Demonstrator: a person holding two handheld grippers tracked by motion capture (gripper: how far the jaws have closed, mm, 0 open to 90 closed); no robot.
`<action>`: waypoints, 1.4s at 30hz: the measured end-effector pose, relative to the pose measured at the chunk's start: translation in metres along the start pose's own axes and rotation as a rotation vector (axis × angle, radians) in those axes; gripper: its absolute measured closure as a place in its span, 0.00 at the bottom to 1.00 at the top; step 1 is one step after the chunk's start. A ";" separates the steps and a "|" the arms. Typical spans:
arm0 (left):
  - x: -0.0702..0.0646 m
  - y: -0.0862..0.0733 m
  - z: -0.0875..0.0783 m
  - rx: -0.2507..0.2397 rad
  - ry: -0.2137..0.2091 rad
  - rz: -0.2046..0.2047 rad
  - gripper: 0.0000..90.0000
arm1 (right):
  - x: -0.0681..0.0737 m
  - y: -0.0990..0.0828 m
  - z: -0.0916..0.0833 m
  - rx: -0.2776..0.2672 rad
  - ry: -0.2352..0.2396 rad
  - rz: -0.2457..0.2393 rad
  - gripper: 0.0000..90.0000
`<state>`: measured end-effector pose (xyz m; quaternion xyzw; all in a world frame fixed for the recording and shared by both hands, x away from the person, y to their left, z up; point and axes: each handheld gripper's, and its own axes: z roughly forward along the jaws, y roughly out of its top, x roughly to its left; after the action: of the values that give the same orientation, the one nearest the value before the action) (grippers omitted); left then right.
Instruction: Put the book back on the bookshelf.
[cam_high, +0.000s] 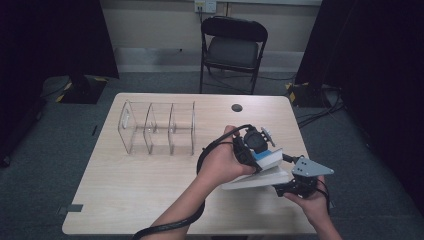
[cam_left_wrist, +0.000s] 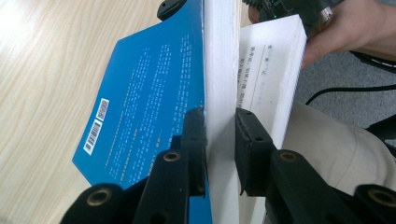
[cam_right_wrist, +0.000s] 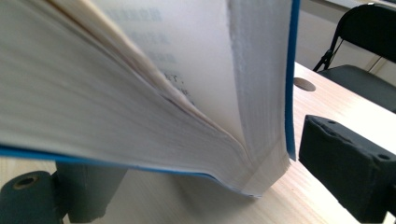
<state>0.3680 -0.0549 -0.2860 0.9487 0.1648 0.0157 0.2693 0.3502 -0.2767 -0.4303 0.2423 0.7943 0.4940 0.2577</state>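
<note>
Blue-covered book (cam_high: 260, 172) is held open above the near right part of the wooden table (cam_high: 140, 185). Left gripper (cam_left_wrist: 219, 135) is clenched on one block of pages with its cover, jaws pressing from both sides. Right gripper (cam_right_wrist: 201, 182) sits at the book's lower edge; its jaws straddle the spine end, one well apart from the paper, so no grasp is made. Clear acrylic rack (cam_high: 157, 127) stands to the far left, nearer the left hand (cam_high: 222, 162).
</note>
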 end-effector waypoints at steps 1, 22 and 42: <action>0.000 0.000 0.000 0.002 0.001 -0.005 0.84 | 0.000 0.000 0.000 -0.001 0.001 0.000 0.10; 0.005 0.002 -0.003 0.000 -0.003 0.001 0.84 | -0.004 0.010 0.004 -0.015 0.056 -0.059 0.10; 0.009 -0.003 -0.009 -0.143 -0.030 -0.006 0.72 | -0.004 0.012 0.006 -0.058 0.228 -0.120 0.54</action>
<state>0.3751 -0.0455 -0.2805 0.9268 0.1620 0.0125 0.3386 0.3586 -0.2709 -0.4211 0.1290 0.8169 0.5247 0.2016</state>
